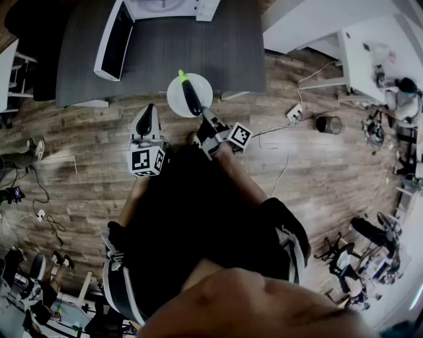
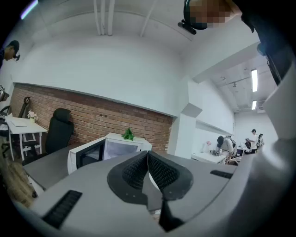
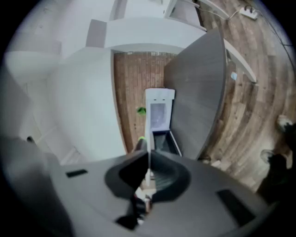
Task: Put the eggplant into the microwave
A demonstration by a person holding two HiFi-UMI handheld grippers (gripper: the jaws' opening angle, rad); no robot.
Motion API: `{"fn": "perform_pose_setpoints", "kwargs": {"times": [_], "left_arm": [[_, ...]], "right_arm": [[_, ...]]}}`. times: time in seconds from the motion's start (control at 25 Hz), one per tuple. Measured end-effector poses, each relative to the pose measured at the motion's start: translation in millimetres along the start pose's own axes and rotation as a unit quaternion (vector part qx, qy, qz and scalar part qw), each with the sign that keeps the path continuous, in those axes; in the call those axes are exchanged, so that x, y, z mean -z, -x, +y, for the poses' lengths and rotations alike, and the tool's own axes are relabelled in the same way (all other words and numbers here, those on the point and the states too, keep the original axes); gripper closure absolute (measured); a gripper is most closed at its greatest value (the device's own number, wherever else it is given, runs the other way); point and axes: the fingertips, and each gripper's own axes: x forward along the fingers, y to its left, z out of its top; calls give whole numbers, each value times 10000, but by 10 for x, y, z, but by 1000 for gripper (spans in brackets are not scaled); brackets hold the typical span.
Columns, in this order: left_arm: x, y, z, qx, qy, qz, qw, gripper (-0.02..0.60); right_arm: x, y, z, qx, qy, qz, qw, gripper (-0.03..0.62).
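Head view showed a wooden floor [image 1: 317, 171] and, at the far side, a dark grey table [image 1: 185, 46]. A white microwave [image 1: 168, 6] stood at the table's far left corner. Its door [image 1: 116, 41] was swung open toward the left edge. A round white plate [image 1: 174, 99] was over the table's near edge. Whether it rested on the table or was held clear of it could not be told.

The right gripper [image 1: 205, 116] reached in from the floor side with its jaws clenched on the plate's near rim. In the right gripper view the rim showed as a thin white line [image 3: 149, 159] pinched between the two pads, with the open microwave [image 3: 159, 111] straight ahead. The left gripper [image 1: 147, 112] was over the floor just left of the plate, apart from it. In the left gripper view its jaws [image 2: 148, 159] were pressed together with nothing between them, pointing toward the microwave [image 2: 121, 147].

The eggplant [image 1: 192, 100] lay on the plate, dark, with its green stem end toward the table. It sat just past the right jaws' tips and was not gripped by them. In the right gripper view it [image 3: 140, 144] lay against one face of the plate, beside the jaw on that side. A small green thing [image 2: 128, 134] sat on top of the microwave.
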Motion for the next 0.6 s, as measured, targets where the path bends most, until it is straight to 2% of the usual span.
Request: {"fn": "perform_pose_setpoints", "kwargs": {"times": [0.6], "left_arm": [[49, 30, -33, 22, -98, 58, 9999, 543]], "right_arm": [[-25, 9, -43, 34, 30, 2, 10000, 554]]}}
